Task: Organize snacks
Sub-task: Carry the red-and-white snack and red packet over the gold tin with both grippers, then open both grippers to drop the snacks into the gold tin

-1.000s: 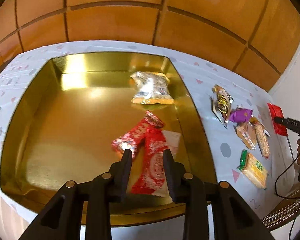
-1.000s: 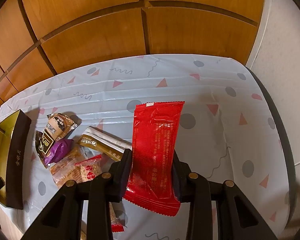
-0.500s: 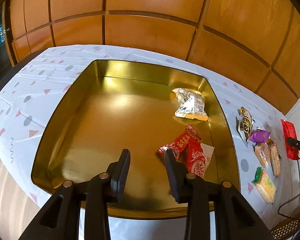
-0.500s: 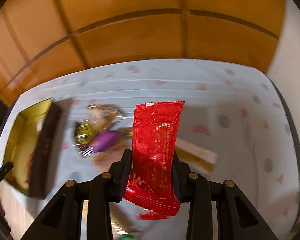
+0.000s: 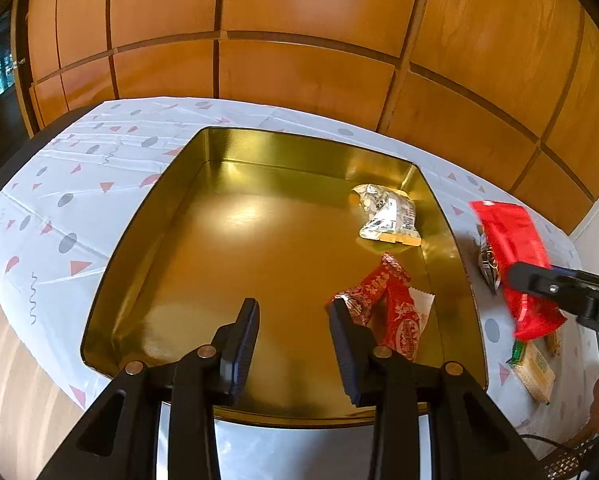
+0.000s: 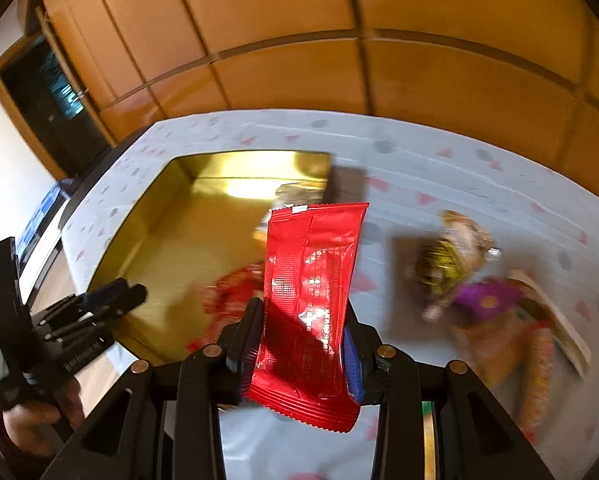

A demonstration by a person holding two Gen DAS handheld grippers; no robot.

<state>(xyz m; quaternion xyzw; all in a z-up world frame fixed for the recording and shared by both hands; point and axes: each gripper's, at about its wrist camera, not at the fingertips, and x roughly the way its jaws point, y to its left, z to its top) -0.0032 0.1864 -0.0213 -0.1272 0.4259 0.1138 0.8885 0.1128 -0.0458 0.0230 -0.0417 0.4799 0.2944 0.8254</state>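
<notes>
Right now my right tool (image 6: 301,350) pinches the red packet (image 6: 311,300) low, above the counter (image 6: 439,168) beside the tin (image 5: 259,152); floppy wrapper could slip before it. Left tool (image 5: 293,340) hangs spread, empty.

Warm, fairly bright indoor light. Glare patches shine on the shiny gold metal tray (image 5: 259,216). The right wrist view is motion-blurred; both fisheye views curve and darken at the corners.
</notes>
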